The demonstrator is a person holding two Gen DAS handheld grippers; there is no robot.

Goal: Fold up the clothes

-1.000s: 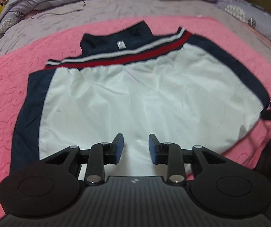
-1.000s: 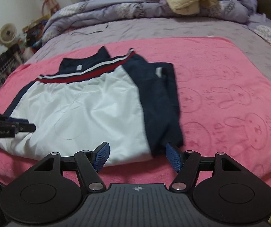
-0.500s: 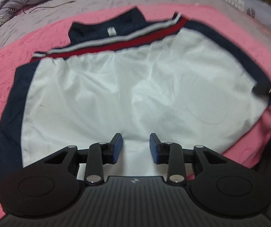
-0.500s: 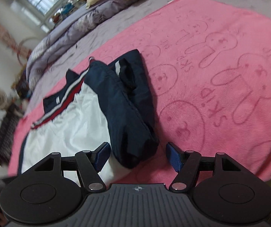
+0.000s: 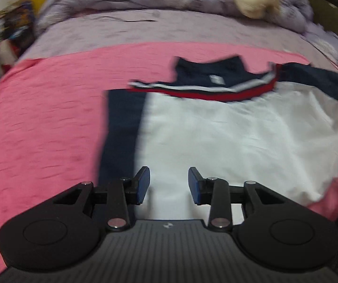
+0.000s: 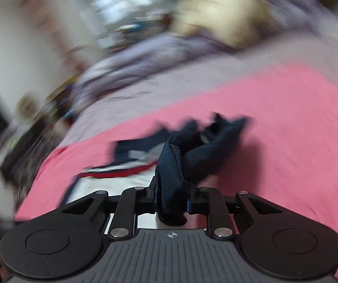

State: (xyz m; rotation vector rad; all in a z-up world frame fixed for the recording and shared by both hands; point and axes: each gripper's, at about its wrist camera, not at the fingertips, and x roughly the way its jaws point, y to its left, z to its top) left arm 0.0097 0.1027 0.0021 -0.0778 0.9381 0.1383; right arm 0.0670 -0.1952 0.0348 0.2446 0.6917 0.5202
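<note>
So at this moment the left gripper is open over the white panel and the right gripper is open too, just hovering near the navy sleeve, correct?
Not quite. The left gripper is open over the white panel, but the right gripper is shut on the navy sleeve, with the fabric bunched between its fingers, as the right wrist view shows.

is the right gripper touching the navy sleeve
Touching. The right wrist view shows the right gripper shut on the navy sleeve, the fabric bunched between both fingers.
</note>
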